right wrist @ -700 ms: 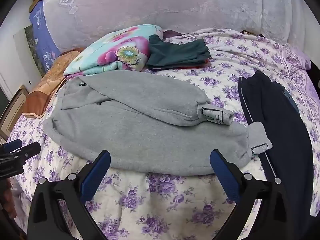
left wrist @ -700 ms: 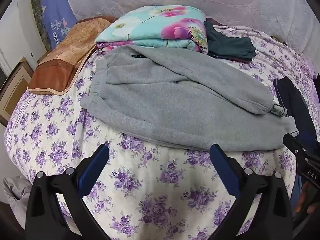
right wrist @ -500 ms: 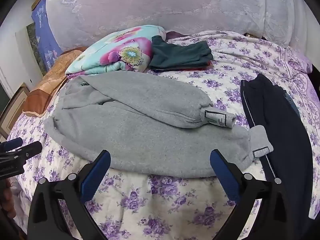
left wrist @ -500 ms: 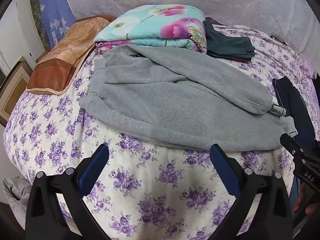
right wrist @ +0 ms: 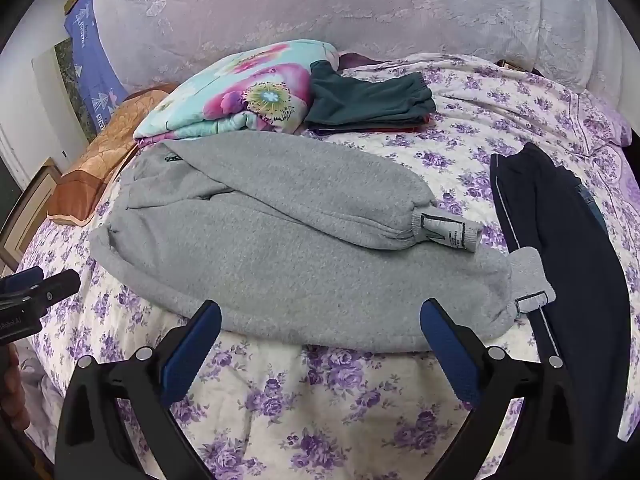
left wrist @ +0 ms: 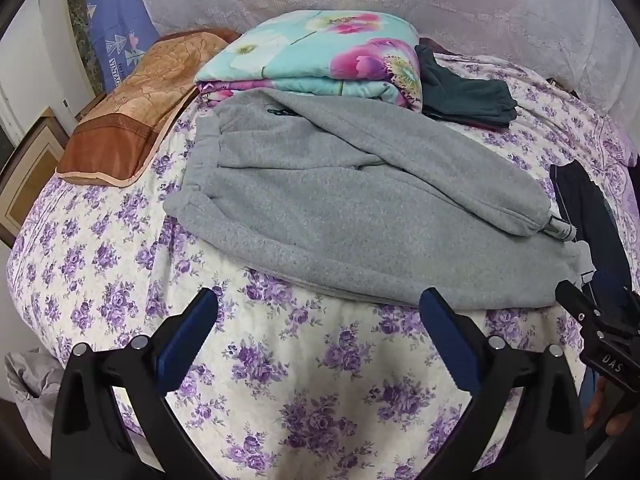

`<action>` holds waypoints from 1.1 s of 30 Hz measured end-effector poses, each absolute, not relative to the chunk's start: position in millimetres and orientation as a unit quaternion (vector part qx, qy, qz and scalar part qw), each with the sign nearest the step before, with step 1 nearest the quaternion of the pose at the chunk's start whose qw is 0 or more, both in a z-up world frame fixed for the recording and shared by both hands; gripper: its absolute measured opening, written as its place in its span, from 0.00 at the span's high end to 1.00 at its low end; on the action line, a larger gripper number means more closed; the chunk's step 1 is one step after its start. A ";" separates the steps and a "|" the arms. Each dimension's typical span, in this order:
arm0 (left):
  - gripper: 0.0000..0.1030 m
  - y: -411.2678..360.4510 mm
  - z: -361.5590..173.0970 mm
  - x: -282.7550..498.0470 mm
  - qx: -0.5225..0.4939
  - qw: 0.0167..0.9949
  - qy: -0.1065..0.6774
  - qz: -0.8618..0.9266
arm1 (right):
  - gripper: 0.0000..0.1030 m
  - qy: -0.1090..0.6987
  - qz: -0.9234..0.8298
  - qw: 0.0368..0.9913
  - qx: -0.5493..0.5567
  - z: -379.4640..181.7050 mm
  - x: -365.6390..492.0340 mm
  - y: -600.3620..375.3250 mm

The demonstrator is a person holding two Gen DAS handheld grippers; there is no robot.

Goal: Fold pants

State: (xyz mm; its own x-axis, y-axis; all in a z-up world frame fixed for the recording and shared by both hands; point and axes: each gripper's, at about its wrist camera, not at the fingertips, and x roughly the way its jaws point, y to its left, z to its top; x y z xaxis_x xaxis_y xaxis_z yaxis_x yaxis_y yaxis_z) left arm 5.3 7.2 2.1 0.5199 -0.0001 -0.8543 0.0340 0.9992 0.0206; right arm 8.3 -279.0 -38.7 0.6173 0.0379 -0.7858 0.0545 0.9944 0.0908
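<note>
Grey pants (left wrist: pixel 360 208) lie across the bed (left wrist: pixel 100 264), on its purple-flowered sheet, waistband toward the left and cuffs toward the right. One leg is laid slantwise over the other, so the upper cuff (right wrist: pixel 448 232) with its sewn label rests on the lower leg, short of the lower cuff (right wrist: pixel 528 280). That lower cuff touches dark pants (right wrist: pixel 560 248) spread beside it on the right. Behind the grey pants a folded floral blanket (left wrist: pixel 320 52) sits against the waistband end, with a folded green garment (right wrist: pixel 368 100) just to its right and a brown pillow (left wrist: pixel 132 112) to its left. A pale lace-patterned headboard cover (right wrist: pixel 320 12) runs along the back. The left gripper (left wrist: pixel 318 316) hangs over bare sheet just short of the near edge of the grey pants, jaws spread wide, holding nothing. The right gripper (right wrist: pixel 320 320) is likewise released and empty, its blue pads (right wrist: pixel 192 344) set at the near edge of the lower leg; contact with the cloth cannot be confirmed.
</note>
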 end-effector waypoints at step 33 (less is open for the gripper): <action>0.05 13.5 -0.3 1.9 -0.004 0.868 0.496 -0.010 | 0.03 0.457 0.010 0.887 0.059 -46.0 5.0 -270.9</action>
State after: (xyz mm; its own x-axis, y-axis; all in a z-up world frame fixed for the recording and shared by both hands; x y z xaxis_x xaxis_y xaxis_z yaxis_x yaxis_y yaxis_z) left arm 1.9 13.5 -0.3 0.5085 -0.0214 -0.8608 0.0136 0.9998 -0.0169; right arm 5.0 -270.9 -46.0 0.5822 0.0714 -0.8099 0.0365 0.9928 0.1138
